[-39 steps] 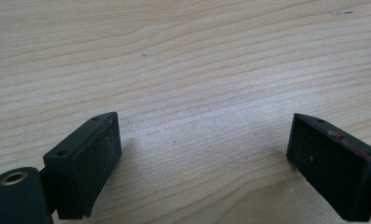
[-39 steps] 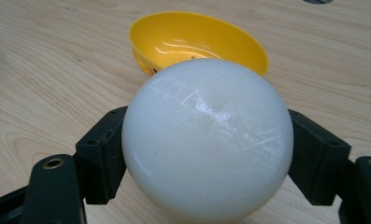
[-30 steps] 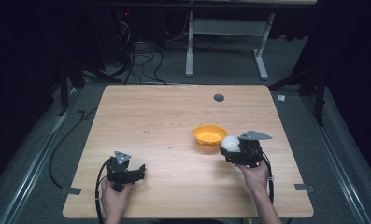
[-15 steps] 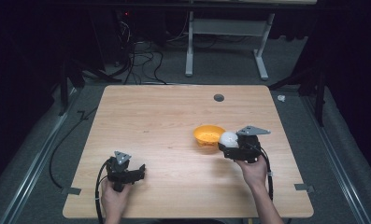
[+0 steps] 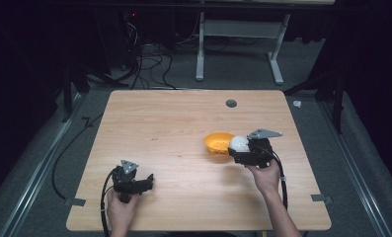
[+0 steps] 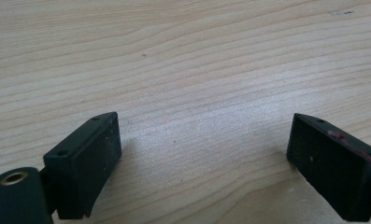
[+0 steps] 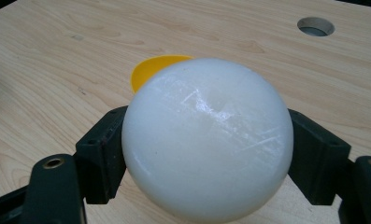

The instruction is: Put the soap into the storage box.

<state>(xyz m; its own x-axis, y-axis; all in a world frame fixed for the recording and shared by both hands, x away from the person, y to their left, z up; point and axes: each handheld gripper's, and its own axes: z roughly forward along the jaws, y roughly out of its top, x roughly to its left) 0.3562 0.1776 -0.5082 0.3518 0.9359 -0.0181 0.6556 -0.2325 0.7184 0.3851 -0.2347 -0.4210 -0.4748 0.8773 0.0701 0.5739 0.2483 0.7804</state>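
A white ball (image 5: 239, 143) (image 7: 206, 140) is clamped between the jaws of my right gripper (image 5: 240, 148) (image 7: 206, 156), held just above the right rim of an orange bowl (image 5: 218, 142) (image 7: 155, 67) on the wooden table (image 5: 174, 128). The ball hides most of the bowl in the right gripper view. My left gripper (image 5: 145, 181) (image 6: 202, 158) rests near the table's front left, jaws wide apart over bare wood, nothing between them.
A round cable hole (image 5: 231, 103) (image 7: 316, 26) sits at the table's far right. Tape tabs (image 5: 322, 199) mark the front corners. Beyond the far edge stand a desk frame (image 5: 238, 44) and loose cables (image 5: 144, 64) on the floor.
My right gripper has carried the white ball a little forward and left, up to the bowl's rim. The left gripper has stayed put.
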